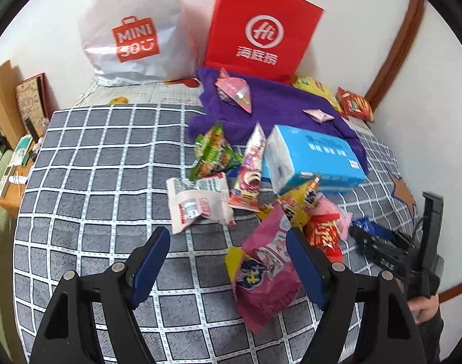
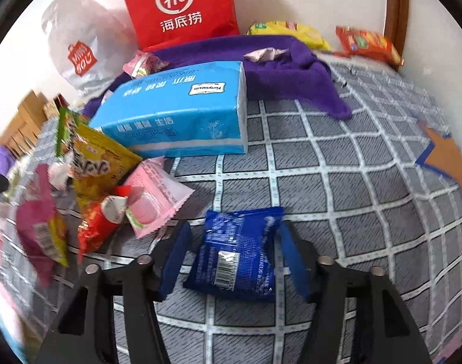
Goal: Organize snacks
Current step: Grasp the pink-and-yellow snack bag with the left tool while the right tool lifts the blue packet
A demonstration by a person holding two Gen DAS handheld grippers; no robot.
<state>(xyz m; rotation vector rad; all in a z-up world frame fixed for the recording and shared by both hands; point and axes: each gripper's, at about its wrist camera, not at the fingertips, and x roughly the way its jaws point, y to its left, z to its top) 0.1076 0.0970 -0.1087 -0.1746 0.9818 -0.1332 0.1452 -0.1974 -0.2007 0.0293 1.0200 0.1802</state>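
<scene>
Blue snack packet lies flat on the checked bed cover, between the right claw's spread fingers; close squarely across its middle. Left claw hangs open, empty, beside the pink bag.

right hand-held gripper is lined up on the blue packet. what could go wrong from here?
1. The blue snack packet lies flat between the open fingers of the right hand-held gripper; closing may pinch the checked bedcover too, or the slick foil may slip out.
2. The left hand-held gripper, also open, sits against the pink snack bag at the pile's edge; moving it may scatter the neighbouring packets.
</scene>
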